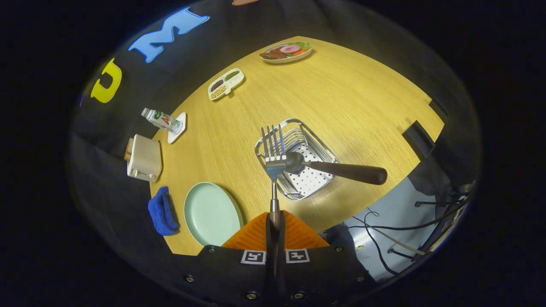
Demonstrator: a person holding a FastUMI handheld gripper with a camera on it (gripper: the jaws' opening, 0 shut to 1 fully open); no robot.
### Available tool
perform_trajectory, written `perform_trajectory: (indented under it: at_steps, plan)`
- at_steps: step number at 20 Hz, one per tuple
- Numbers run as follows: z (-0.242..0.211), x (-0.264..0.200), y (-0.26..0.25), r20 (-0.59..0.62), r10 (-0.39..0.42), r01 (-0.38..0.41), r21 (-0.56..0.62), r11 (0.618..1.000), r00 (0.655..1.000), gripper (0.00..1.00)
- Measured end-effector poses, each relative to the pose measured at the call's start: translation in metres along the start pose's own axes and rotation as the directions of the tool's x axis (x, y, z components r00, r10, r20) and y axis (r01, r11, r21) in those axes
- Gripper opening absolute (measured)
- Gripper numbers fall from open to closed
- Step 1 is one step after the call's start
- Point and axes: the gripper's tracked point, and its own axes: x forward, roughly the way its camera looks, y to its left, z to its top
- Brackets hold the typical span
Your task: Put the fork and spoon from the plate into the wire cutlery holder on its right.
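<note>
Clearly, the only writing in sight is on the small bottle (161, 120), whose label carries a red mark too small to read; it lies tipped on a white dish (178, 127) at the tabletop's (341, 98) left edge. The gripper (275, 221) has its two fingers pressed together on the handle of the fork (273, 160), which stands out straight ahead of them, tines pointing away. The tines hang above the near-left rim of the wire cutlery holder (296, 160), which sits near the middle of the tabletop. The spoon (337, 169) already lies in that holder, its bowl just beside the fork's neck and its dark handle sticking out over the holder's right rim. The pale green plate (212, 213) sits bare by the near edge, left of the fingers. A blue cloth (162, 211) and a toaster (145, 157) lie along the left edge; a divided snack tray (225, 84) and a plate of food (286, 51) sit toward the far edge.
</note>
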Motion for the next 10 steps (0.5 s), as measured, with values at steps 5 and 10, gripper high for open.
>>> perform_trajectory:
  at_steps: [5,10]
  plan:
    - [-0.004,0.002,-0.011,-0.028,-0.031,0.032,0.013,0.999,0.999,0.03]
    - [-0.004,0.005,-0.007,-0.053,-0.037,0.036,-0.008,0.999,0.998,0.03]
